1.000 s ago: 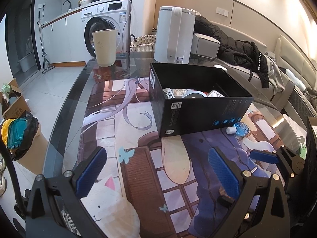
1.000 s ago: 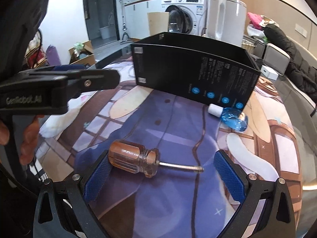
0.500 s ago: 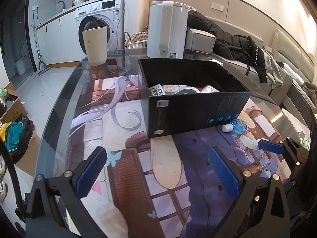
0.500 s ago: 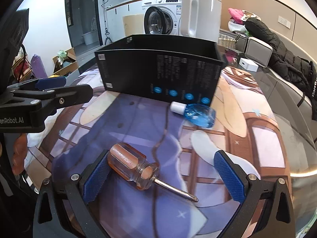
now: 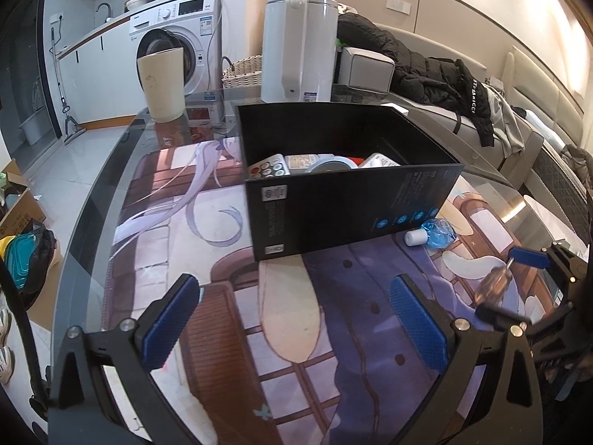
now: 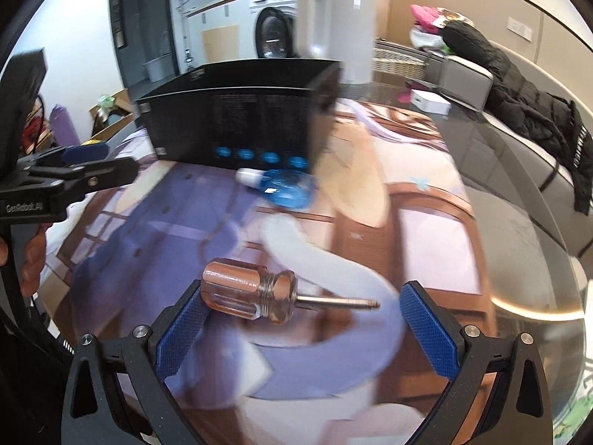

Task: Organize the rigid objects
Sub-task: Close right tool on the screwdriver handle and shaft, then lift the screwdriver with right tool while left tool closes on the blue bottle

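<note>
Blue pads show at the bottom of the left wrist view. They belong to the left gripper (image 5: 296, 319), and they stand wide apart with nothing between them. It hangs over a picture mat (image 5: 281, 319) that lies on a glass table (image 5: 92, 200). Past the gripper a black box (image 5: 348, 193) sits on the mat with its top open. Inside it lie a remote with buttons (image 5: 268, 167) and some other white things that are hard to tell apart. A small blue bottle (image 5: 431, 233) with a white cap lies on its side, just beside the box's near right corner. At the right edge the right gripper (image 5: 515, 282) shows, with the screwdriver (image 5: 494, 283) between its fingers. A white kettle (image 5: 298, 46) and a cream bin (image 5: 163, 83) stand at the far end of the table.

Now the right wrist view, which is blurry. The right gripper (image 6: 304, 324) has its pads apart too. The screwdriver (image 6: 259, 296) lies across the gap. The end of its clear orange handle is touching the left pad (image 6: 181, 330). Its metal tip points at the right pad but does not reach it. I cannot tell if it rests on the mat (image 6: 426, 244) or is lifted. The blue bottle (image 6: 285, 187) lies beside the black box (image 6: 241, 126) farther off. The left gripper (image 6: 85, 168) pokes in from the left, and a person's fingers (image 6: 31, 256) show below it.
</note>
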Motion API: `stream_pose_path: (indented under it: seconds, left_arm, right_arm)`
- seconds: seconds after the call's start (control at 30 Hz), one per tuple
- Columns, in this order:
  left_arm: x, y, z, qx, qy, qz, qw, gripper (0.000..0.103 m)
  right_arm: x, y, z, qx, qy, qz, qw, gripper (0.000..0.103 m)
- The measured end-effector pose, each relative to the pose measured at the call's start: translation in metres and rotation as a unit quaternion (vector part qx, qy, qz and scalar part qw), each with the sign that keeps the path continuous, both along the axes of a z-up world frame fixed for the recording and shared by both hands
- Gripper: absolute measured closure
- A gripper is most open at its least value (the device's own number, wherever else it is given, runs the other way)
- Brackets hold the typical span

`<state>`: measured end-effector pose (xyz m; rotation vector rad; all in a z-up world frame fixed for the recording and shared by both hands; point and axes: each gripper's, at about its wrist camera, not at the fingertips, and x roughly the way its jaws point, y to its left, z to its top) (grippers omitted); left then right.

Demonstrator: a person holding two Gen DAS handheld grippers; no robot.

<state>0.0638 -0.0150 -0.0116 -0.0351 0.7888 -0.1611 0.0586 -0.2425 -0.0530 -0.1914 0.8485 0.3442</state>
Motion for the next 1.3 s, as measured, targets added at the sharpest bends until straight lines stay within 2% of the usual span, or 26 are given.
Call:
stream_pose_path:
  seconds: [0.37, 0.4, 0.5, 0.87, 1.07, 1.3]
  left_arm:
    - [0.010, -0.030, -0.006, 0.005, 0.013, -0.025, 0.9996, 0.000]
    - [0.011, -0.032, -0.006, 0.004, 0.014, -0.026, 0.9996, 0.000]
    - [0.013, -0.036, -0.005, 0.000, 0.015, -0.027, 0.9995, 0.000]
    - [0.027, -0.074, -0.003, -0.012, 0.026, -0.045, 0.9986, 0.000]
    - [0.034, -0.091, -0.009, -0.004, 0.032, -0.049, 0.9983, 0.001]
    - [0.044, -0.099, -0.013, -0.016, 0.043, -0.049, 0.9977, 0.005]
  right_arm:
    - [-0.002, -0.027, 0.001, 0.012, -0.014, -0.055, 0.998, 0.001]
    - [-0.002, -0.027, 0.001, 0.011, -0.016, -0.054, 0.998, 0.002]
    - [-0.004, -0.025, 0.003, 0.014, -0.022, -0.051, 0.998, 0.017]
    - [0.001, -0.037, 0.012, 0.027, -0.035, -0.067, 0.997, 0.017]
    - [0.005, -0.048, 0.014, 0.026, -0.041, -0.082, 0.995, 0.017]
    - [0.006, -0.054, 0.019, 0.027, -0.050, -0.090, 0.994, 0.017]
